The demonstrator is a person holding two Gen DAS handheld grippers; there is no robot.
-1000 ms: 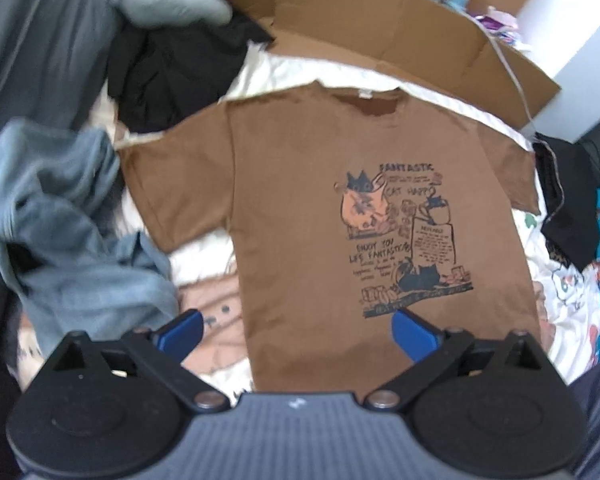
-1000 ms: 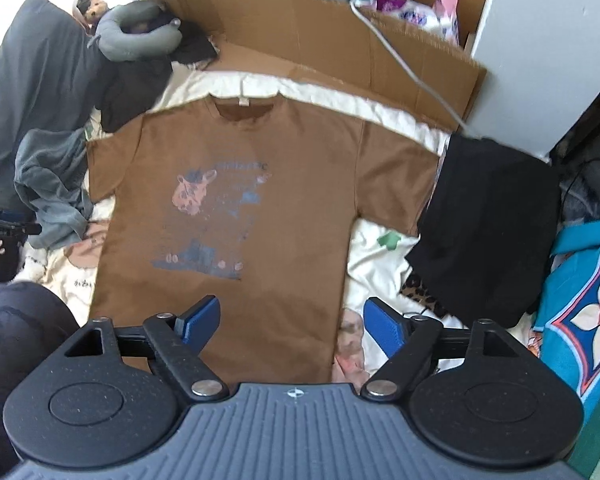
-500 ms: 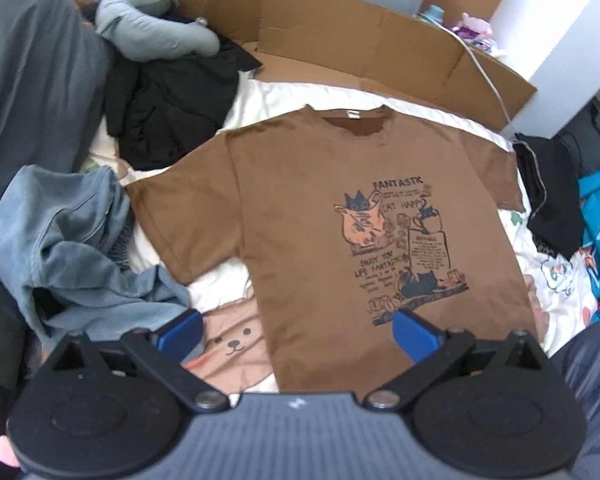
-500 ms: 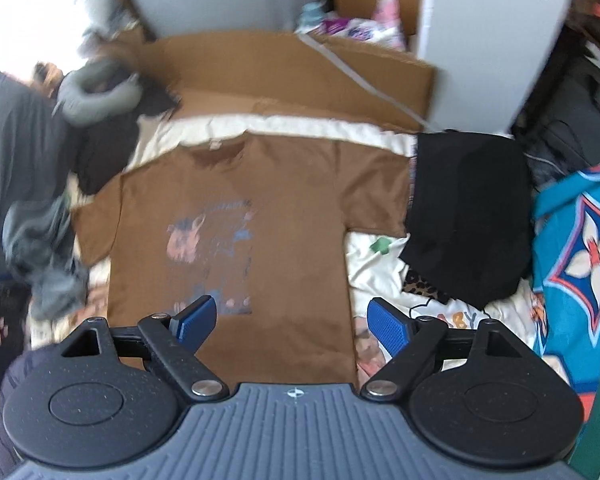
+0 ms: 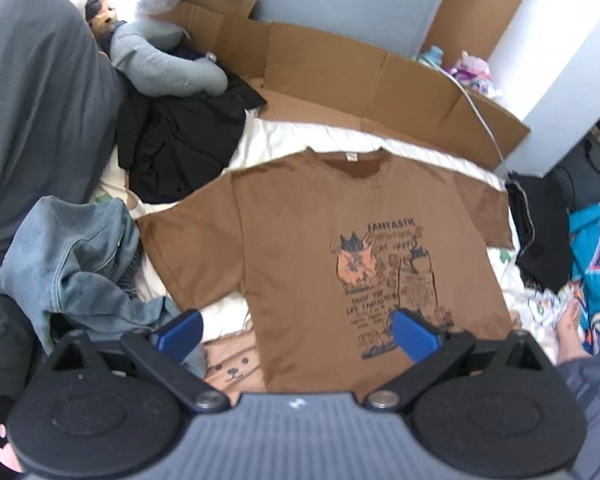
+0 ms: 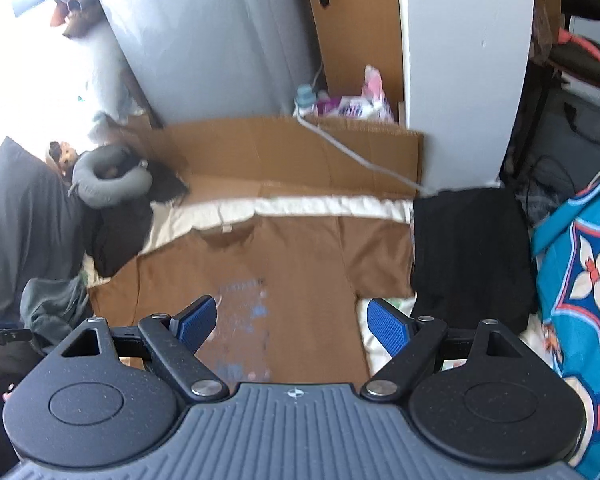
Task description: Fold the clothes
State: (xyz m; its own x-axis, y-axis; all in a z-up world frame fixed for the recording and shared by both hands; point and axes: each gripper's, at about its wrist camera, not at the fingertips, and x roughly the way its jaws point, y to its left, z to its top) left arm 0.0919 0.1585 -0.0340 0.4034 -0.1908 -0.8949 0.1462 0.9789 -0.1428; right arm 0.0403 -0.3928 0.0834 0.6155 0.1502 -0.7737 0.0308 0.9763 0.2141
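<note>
A brown T-shirt (image 5: 300, 240) with a cat print lies spread flat, front up, on the bed, collar at the far side and both sleeves out. In the right wrist view the same T-shirt (image 6: 284, 280) is blurred. My left gripper (image 5: 296, 332) hovers open above the shirt's lower hem, holding nothing. My right gripper (image 6: 290, 324) is also open and empty, raised over the shirt's lower right part.
Blue-grey jeans (image 5: 72, 264) lie crumpled left of the shirt, black clothes (image 5: 180, 140) beyond them. A black garment (image 6: 468, 252) lies right of the shirt beside a turquoise patterned cloth (image 6: 580, 280). Flat cardboard (image 5: 360, 92) lines the far edge. A grey neck pillow (image 6: 108, 180) rests back left.
Both grippers have pulled back and tilted upward, so more of the wall and cardboard shows and the shirt sits lower in view. Both stay open.
</note>
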